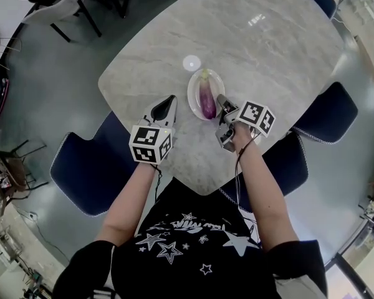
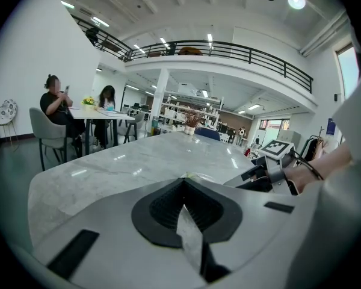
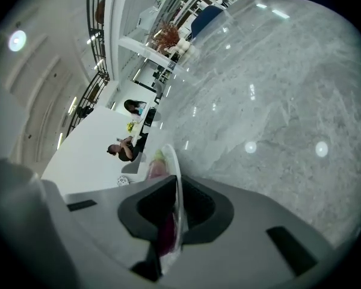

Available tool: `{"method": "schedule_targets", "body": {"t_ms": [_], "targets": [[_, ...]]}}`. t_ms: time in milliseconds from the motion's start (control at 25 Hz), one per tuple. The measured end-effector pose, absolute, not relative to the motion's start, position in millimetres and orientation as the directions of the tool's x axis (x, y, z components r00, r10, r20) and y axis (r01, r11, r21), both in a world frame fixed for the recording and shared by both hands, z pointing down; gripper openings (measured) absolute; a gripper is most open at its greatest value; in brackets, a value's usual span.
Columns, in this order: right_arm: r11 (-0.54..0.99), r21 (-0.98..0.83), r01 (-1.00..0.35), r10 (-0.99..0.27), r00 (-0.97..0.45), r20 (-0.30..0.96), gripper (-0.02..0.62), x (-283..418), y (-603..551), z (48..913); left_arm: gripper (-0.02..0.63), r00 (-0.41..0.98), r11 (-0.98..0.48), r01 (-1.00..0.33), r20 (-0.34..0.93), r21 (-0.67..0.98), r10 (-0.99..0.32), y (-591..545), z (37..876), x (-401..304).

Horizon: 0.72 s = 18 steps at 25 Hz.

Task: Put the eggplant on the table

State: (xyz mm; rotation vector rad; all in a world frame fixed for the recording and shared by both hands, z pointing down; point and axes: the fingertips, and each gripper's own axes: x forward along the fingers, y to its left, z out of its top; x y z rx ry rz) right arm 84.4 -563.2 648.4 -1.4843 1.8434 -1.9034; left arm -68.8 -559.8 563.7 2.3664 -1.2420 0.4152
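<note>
Hanging at the plate's eight o'clock, the left gripper (image 1: 169, 101) is clenched on nothing. The eggplant (image 1: 206, 98) lies lengthwise on the white plate (image 1: 191, 93), which sits on the surface (image 1: 268, 48). At three o'clock the right gripper (image 1: 221, 99) pinches the plate's rim. Tilting it carelessly could roll the eggplant off, or the thin rim might slip free. Both forearms reach forward, converging on the plate.
</note>
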Motion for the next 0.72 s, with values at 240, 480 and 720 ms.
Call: {"method": "schedule_targets", "body": {"t_ms": [240, 480, 720], "targets": [[-0.268, -0.787, -0.555, -0.656, -0.494, 0.571, 0.021, 80, -564, 653, 0.008, 0.57, -0.525, -0.818, 0.456, 0.235, -0.684, -557, 568, -65], [-0.275, -0.768, -0.579, -0.655, -0.472, 0.59, 0.021, 81, -562, 657, 0.008, 0.582, -0.536, -0.81, 0.451, 0.239, -0.677, -552, 567, -62], [-0.272, -0.759, -0.591, -0.634, -0.483, 0.604, 0.023, 78, -558, 662, 0.008, 0.583, -0.536, -0.808, 0.453, 0.242, -0.674, -548, 568, -65]]}}
